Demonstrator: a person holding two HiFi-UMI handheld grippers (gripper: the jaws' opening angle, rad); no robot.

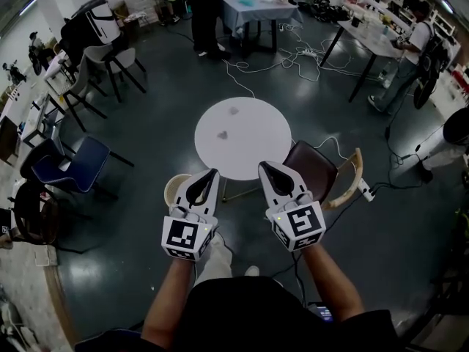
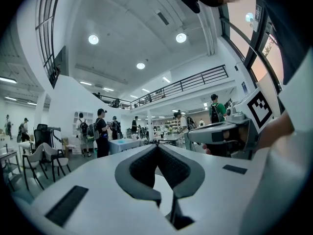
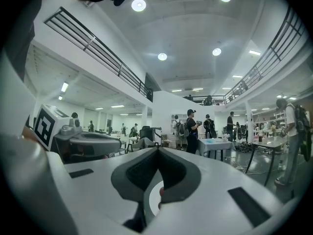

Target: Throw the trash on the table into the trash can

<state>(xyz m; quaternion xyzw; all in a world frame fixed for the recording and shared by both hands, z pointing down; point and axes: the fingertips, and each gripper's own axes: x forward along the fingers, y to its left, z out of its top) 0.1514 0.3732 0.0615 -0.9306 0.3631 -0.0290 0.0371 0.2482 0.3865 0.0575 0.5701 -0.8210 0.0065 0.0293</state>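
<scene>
A round white table (image 1: 253,149) stands ahead of me on the dark floor. Two small grey scraps of trash lie on it, one near its far edge (image 1: 234,111) and one near the middle (image 1: 223,134). A cream round trash can (image 1: 174,185) sits by the table's near left side, partly hidden behind my left gripper (image 1: 212,173). My right gripper (image 1: 264,167) is held beside it at the table's near edge. Both are shut and empty, short of the trash. In the gripper views the left jaws (image 2: 157,147) and the right jaws (image 3: 157,148) meet at their tips.
A brown chair (image 1: 316,169) with a wooden frame stands against the table's near right side. A blue chair (image 1: 69,163) and other chairs are at the left. Cables (image 1: 293,57) trail over the floor beyond the table. People stand by far tables (image 1: 253,6).
</scene>
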